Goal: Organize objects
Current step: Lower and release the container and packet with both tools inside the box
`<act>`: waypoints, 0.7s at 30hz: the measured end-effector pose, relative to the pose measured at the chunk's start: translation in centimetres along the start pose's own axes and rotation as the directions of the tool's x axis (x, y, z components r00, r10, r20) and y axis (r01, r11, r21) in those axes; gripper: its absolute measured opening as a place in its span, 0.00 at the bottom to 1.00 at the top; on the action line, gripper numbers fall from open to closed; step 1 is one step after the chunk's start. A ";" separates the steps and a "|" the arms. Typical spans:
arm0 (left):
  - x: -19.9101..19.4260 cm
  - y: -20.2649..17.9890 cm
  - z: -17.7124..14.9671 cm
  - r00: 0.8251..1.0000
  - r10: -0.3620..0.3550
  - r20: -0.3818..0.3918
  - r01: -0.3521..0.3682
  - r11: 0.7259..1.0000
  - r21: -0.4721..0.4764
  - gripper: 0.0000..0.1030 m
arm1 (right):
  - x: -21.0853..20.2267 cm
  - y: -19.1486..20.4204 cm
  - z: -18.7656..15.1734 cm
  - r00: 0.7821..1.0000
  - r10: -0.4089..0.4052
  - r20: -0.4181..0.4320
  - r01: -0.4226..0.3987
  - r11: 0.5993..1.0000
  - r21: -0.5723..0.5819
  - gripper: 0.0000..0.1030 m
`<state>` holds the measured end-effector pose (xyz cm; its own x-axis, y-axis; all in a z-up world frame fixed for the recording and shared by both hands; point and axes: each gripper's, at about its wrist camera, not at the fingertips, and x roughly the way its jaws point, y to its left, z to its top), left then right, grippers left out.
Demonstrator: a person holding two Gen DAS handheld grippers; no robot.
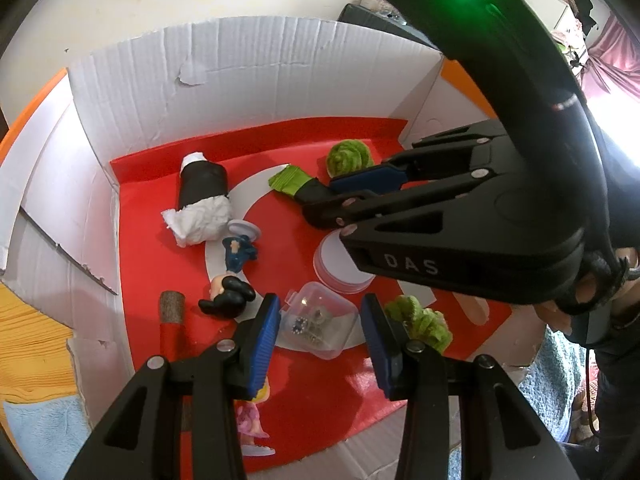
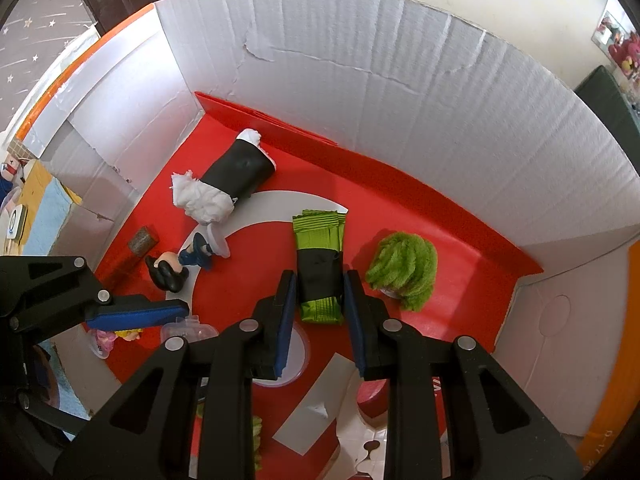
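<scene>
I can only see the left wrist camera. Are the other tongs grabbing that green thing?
Observer: The right tongs straddle the green packet, with one pad on each side of its black band.
Operator: Is it squeezed?
Observer: I can't tell. The pads sit very close to it, and I see no clear gap.
Operator: Is the fuzzy ball touching it?
Observer: No. The green fuzzy ball sits apart from the packet, on its right in the right wrist view.

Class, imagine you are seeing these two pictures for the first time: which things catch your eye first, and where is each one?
The red floor of the white cardboard box stands out first. The right gripper straddles a green-and-black packet near the middle, a fuzzy green ball beside it. The left gripper hovers over a clear plastic case.
</scene>
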<state>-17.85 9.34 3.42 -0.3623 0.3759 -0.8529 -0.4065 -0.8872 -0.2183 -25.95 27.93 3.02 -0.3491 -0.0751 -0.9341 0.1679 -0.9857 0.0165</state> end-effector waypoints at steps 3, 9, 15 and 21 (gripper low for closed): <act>-0.2 -0.3 -0.4 1.000 0.000 0.001 0.000 1.000 0.001 0.43 | -0.2 0.3 0.4 1.000 0.000 0.000 0.000 1.000 -0.002 0.23; -0.4 -0.7 -0.8 1.000 0.000 0.002 0.000 1.000 -0.003 0.43 | 0.7 1.9 -0.3 1.000 -0.007 0.003 0.007 1.000 0.000 0.23; -0.9 -1.5 -1.6 1.000 0.001 0.008 0.000 1.000 -0.006 0.43 | 0.0 1.6 -1.1 1.000 -0.015 0.011 0.015 1.000 0.004 0.23; -1.5 -2.4 -2.6 1.000 0.000 0.012 0.000 1.000 -0.013 0.43 | -1.1 1.3 -2.0 1.000 -0.017 0.024 0.017 1.000 0.007 0.23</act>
<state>-14.17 10.26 3.99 -0.3726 0.3788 -0.8472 -0.3952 -0.8907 -0.2245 -23.47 27.05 3.36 -0.3744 -0.0620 -0.9252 0.1553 -0.9879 0.0034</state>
